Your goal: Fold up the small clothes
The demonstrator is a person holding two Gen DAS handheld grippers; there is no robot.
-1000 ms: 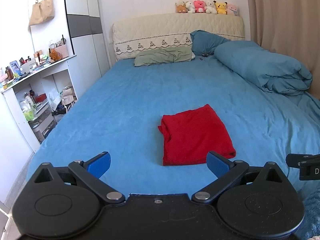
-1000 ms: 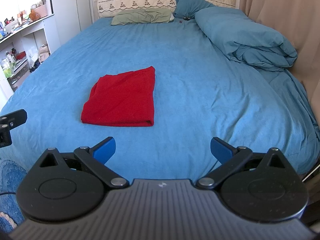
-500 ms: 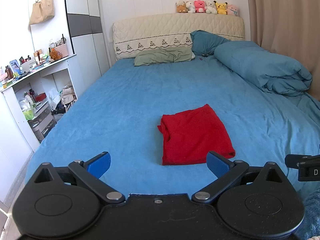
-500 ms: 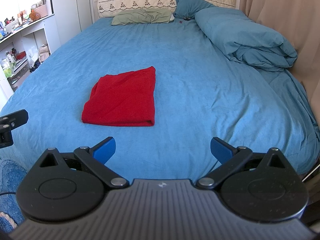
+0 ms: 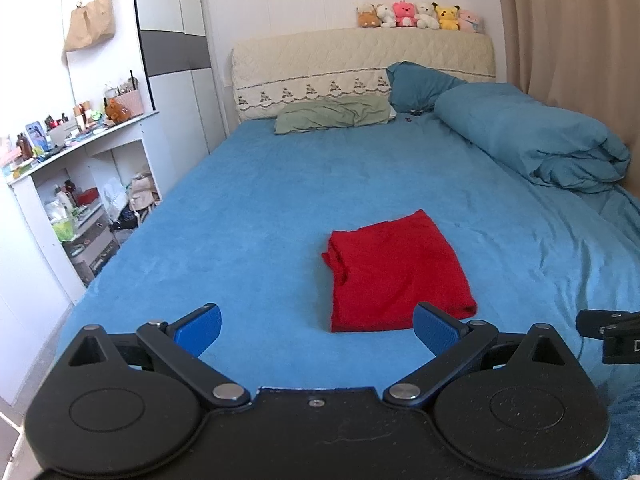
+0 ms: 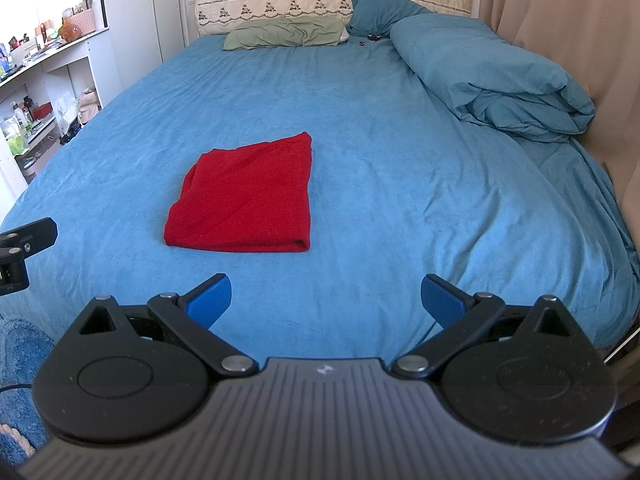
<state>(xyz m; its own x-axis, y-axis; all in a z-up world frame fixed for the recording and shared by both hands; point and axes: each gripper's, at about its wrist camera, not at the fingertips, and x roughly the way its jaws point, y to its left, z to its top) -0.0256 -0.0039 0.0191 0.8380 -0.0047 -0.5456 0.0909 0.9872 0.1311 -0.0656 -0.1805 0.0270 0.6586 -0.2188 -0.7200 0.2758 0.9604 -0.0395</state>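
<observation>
1. We find the red garment (image 5: 396, 272) folded flat on the bed (image 5: 260, 200), near its foot edge.
2. Left gripper (image 5: 318, 326): jaws apart, empty, short of the garment.
3. Right gripper (image 6: 326, 298): jaws apart, empty, clear of the garment (image 6: 248, 200).

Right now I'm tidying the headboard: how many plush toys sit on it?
6, in a row along the top of the headboard, toward its right end: brown, white, pink, white, yellow, pale pink. Smaller ones behind could be hidden.
</observation>
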